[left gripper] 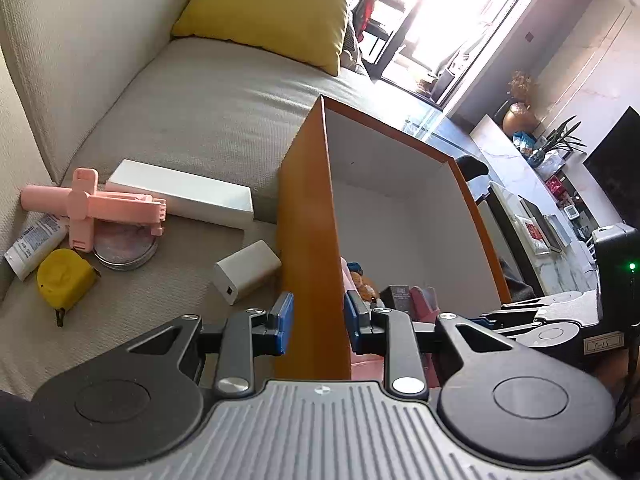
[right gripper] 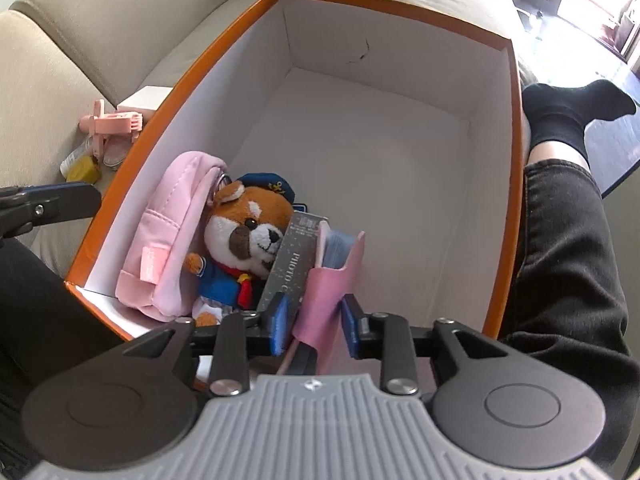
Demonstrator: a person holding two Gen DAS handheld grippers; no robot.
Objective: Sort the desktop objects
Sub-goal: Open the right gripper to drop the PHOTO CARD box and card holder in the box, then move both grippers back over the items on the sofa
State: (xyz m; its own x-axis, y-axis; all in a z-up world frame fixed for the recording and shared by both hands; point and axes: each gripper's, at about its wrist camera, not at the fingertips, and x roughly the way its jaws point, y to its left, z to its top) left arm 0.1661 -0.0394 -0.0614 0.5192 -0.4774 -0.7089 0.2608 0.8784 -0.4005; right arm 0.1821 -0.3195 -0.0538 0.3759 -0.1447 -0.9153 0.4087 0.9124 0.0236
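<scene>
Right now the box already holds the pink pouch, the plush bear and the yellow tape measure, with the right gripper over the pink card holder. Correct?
Not quite. The yellow tape measure is outside the box, lying on the sofa by the pink clip stand, as the left wrist view shows. The pink pouch and plush bear are inside, and the right gripper is over the pink card holder.

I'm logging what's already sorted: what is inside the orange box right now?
Inside the orange box: a pink pouch, a plush dog in a sailor outfit, a grey photo-card box and a pink card holder. Anything beneath them is covered.
</scene>
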